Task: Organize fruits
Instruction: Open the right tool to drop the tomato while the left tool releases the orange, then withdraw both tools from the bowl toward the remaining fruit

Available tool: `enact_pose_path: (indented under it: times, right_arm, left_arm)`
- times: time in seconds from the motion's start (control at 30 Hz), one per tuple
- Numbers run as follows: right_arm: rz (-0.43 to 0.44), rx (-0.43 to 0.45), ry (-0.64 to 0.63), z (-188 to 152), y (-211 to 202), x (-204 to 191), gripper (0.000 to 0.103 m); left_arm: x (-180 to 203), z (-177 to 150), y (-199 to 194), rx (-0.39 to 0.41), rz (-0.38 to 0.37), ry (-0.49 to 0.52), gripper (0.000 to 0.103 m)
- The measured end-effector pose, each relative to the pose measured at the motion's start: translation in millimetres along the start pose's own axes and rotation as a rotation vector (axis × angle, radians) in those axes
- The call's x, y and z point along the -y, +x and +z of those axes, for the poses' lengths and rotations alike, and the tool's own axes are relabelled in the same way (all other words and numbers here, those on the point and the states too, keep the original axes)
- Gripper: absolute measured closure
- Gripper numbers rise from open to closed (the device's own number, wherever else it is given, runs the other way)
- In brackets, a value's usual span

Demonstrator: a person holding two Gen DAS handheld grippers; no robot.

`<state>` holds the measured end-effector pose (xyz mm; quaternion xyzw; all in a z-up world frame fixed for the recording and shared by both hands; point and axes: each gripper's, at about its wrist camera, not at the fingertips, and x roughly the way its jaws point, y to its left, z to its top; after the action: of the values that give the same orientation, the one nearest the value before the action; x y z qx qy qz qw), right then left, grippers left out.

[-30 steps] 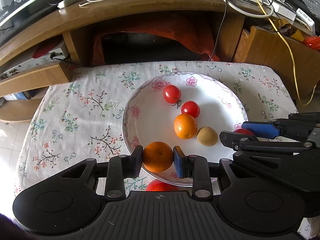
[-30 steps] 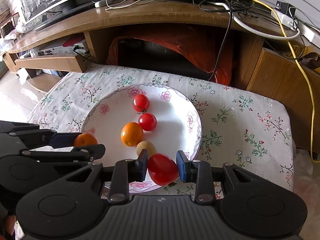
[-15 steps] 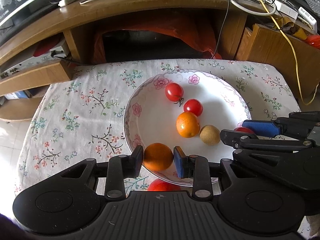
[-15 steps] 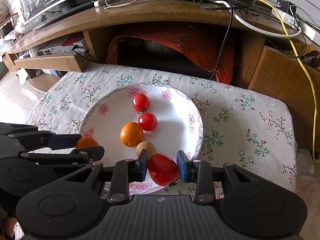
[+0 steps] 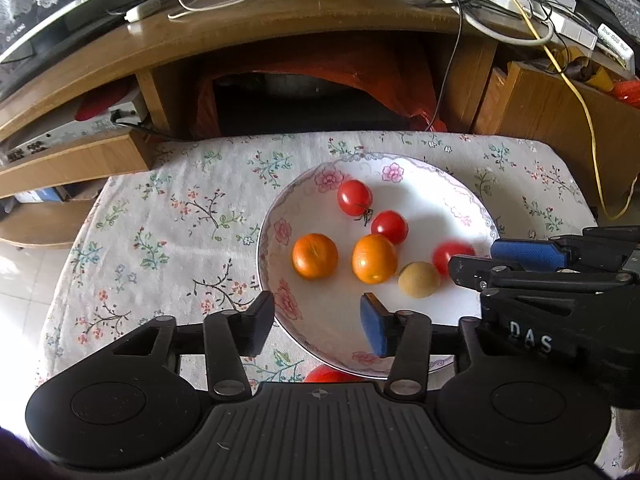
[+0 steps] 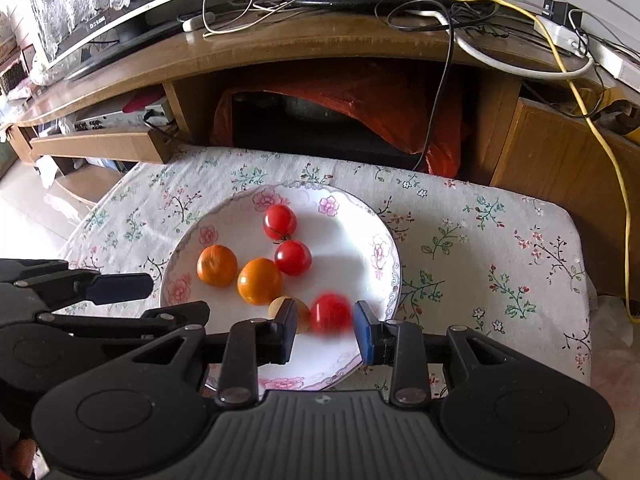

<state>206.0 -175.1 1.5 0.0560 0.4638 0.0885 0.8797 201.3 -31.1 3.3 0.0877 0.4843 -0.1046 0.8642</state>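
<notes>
Fruit is gathered in a white floral plate (image 5: 280, 232) set on a flower-print tablecloth (image 5: 168, 216). Two oranges are seen side by side in the plate: one orange (image 5: 315, 256) towards the left rim, a second orange (image 5: 374, 258) near the middle. Two red tomatoes (image 5: 354, 197) are placed behind them, with a small tan fruit (image 5: 419, 279) just to the right of the second orange. A blurred red tomato (image 6: 331, 313) is seen between the fingers of the right gripper (image 6: 325, 330), whose jaws are spread wider than the fruit; whether it is touched by either pad cannot be told. The left gripper (image 5: 317, 322) is held over the plate's near rim with its jaws wide apart and nothing between them. Part of another red fruit (image 5: 328, 374) is visible on the cloth just below the plate, mostly hidden by the left gripper's body.
</notes>
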Motion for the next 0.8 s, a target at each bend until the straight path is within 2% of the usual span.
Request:
enact_pose_path:
  times: [0.63, 0.8]
  right_arm:
    - [0.01, 0.022, -0.003, -12, -28, -7, 0.069]
    - [0.012, 0.014, -0.014, -20, -34, -10, 0.069]
  left_arm:
    - [-3, -11, -19, 0.024, -0.01, 0.003, 0.041]
    - [-5, -20, -23, 0.01, -0.035, -0.012, 0.04]
